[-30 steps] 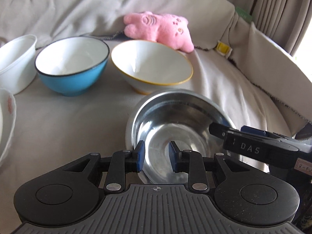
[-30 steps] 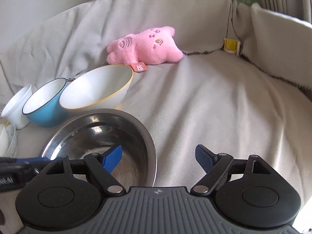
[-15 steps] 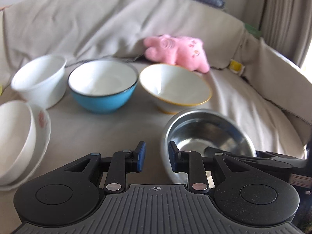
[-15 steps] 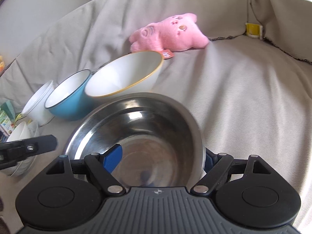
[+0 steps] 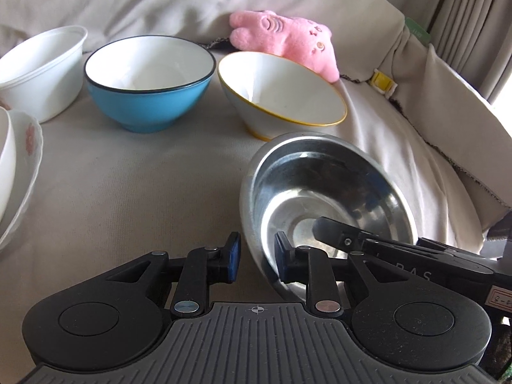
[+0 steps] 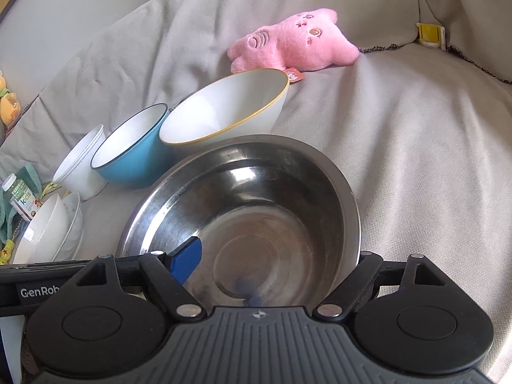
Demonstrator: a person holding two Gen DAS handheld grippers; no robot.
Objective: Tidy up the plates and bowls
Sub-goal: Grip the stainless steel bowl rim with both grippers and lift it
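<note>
From the left wrist view, bare cloth (image 5: 128, 185) spreads from 9 to 12 o'clock of the left tongs (image 5: 254, 257), bounded at 12 by a row of bowls: a white tub (image 5: 41, 70), a blue bowl (image 5: 148, 83) and a yellow-rimmed bowl (image 5: 281, 96), each just beside the next. A stack of white dishes (image 5: 19, 172) closes the 9 o'clock edge. A pink toy (image 5: 288, 41) lies behind the yellow-rimmed bowl. From the right wrist view, the cloth at 1 to 3 o'clock is open up to the raised sofa edge (image 6: 473, 22).

The steel bowl (image 5: 320, 198) sits tilted at 1 o'clock of the left tongs, its near rim between their narrow, parted jaws, with a gap on each side. The right tongs (image 6: 278, 265) stand wide around the steel bowl (image 6: 256, 211): the blue left pad (image 6: 187, 257) lies inside the wall and the right finger (image 6: 368, 275) outside the rim. Whether they grip it cannot be told.
</note>
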